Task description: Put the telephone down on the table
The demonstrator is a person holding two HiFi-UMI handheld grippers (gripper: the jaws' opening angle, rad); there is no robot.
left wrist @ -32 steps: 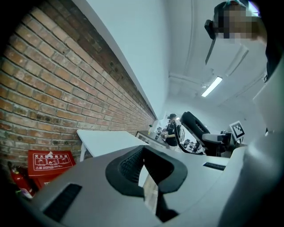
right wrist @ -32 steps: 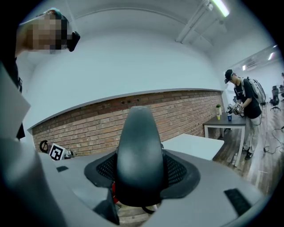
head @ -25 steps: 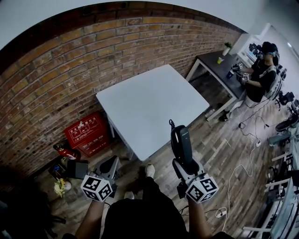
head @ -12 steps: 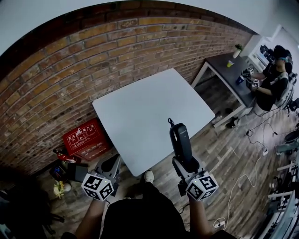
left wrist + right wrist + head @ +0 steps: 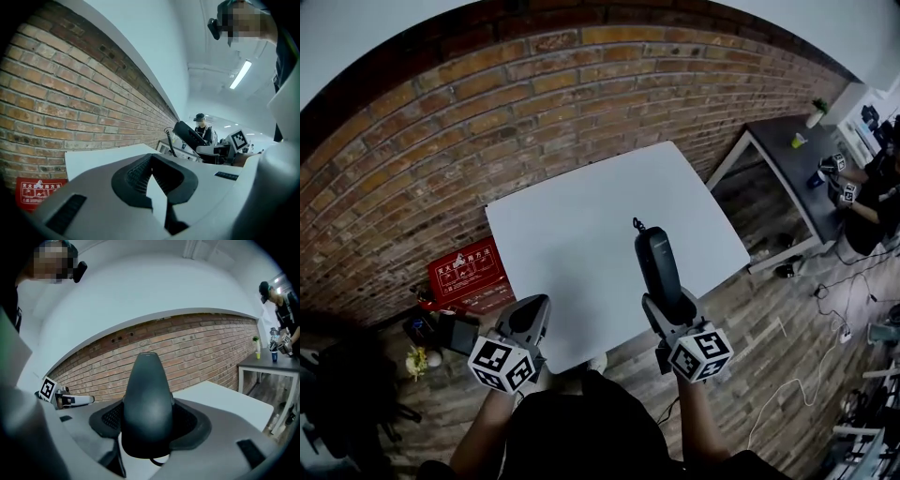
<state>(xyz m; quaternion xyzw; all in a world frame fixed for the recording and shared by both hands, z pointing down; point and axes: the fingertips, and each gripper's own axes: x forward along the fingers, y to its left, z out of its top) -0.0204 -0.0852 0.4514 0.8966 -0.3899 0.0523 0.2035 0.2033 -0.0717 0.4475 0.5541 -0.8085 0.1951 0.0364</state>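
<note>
The black telephone handset [image 5: 657, 266] stands upright in my right gripper [image 5: 671, 307], which is shut on its lower end. It hangs above the near part of the white table [image 5: 581, 220], its curly cord showing at the top. In the right gripper view the handset [image 5: 147, 399] fills the space between the jaws, with the table [image 5: 227, 401] behind it. My left gripper [image 5: 529, 316] hovers at the table's near left edge, shut and holding nothing. The left gripper view shows the handset [image 5: 189, 135] off to the right, over the table [image 5: 96, 157].
A brick wall [image 5: 487, 112] runs behind the table. A red box [image 5: 467, 272] and dark clutter [image 5: 441, 333] sit on the floor at the left. At the right stands a dark desk [image 5: 787, 150], with another person [image 5: 874, 192] beside it. Cables [image 5: 811, 375] trail over the wooden floor.
The table has come closer in the head view. Both grippers have moved forward over its near edge, the right one still carrying the handset upright.
</note>
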